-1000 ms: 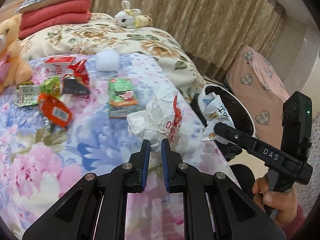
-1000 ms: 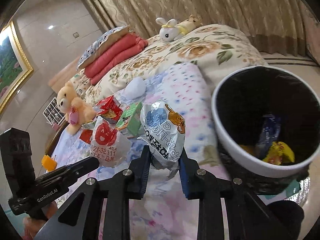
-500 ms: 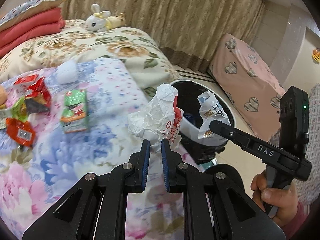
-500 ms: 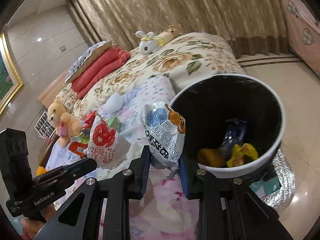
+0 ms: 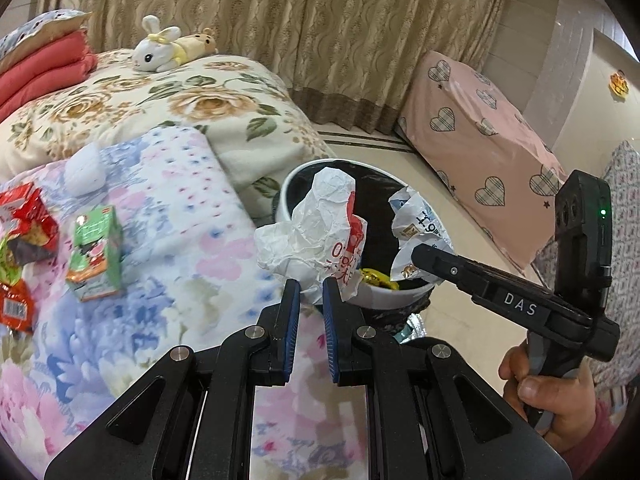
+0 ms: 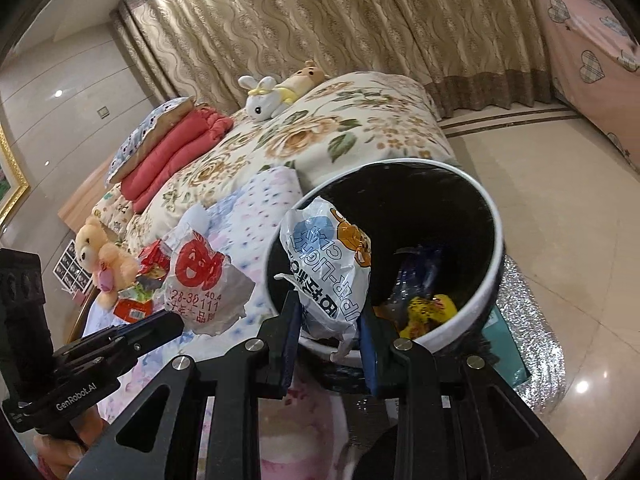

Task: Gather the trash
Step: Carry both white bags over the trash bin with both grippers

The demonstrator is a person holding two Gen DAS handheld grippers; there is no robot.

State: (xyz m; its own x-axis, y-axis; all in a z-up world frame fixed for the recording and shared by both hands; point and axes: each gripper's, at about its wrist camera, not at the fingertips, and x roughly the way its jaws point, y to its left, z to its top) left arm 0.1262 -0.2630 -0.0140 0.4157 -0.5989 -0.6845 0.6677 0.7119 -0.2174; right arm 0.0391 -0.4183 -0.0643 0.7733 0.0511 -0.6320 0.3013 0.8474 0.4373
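While both wrappers are being carried toward the bin (image 6: 460, 312), each is being held pinched by its lower edge, so that the bulk of the crumpled material is standing up clear of the fingers and can fall free once released. The left gripper (image 5: 311, 288) is being kept nearly closed, its blue pads (image 5: 292, 320) clamped on the thin tail of a white wrapper (image 5: 316, 232) printed in red; that wrapper is being held just at the near rim of the bin, partly over the bed edge and partly over the opening. The right gripper (image 6: 328, 312) is being held a little wider, because a fuller bunch of the blue-printed bag (image 6: 324, 272) is being squeezed between its jaws; this bag is being held over the near rim, its top leaning in over the black liner.

Both tools are being angled downward, apparently so the trash can be dropped into the bin and not beside it. Inside the bin, yellow and blue scraps (image 6: 432, 308) are already lying at the bottom, so collection is judged to be partly done. More litter is being left on the floral cover (image 5: 168, 248) for now: a green carton (image 5: 96, 252) and red packets (image 5: 28, 220) well apart from the bin.

Release is judged to be the next step. A slight further reach over the opening would be wise, since the white wrapper is sitting close to the rim and could catch there or slip down outside.
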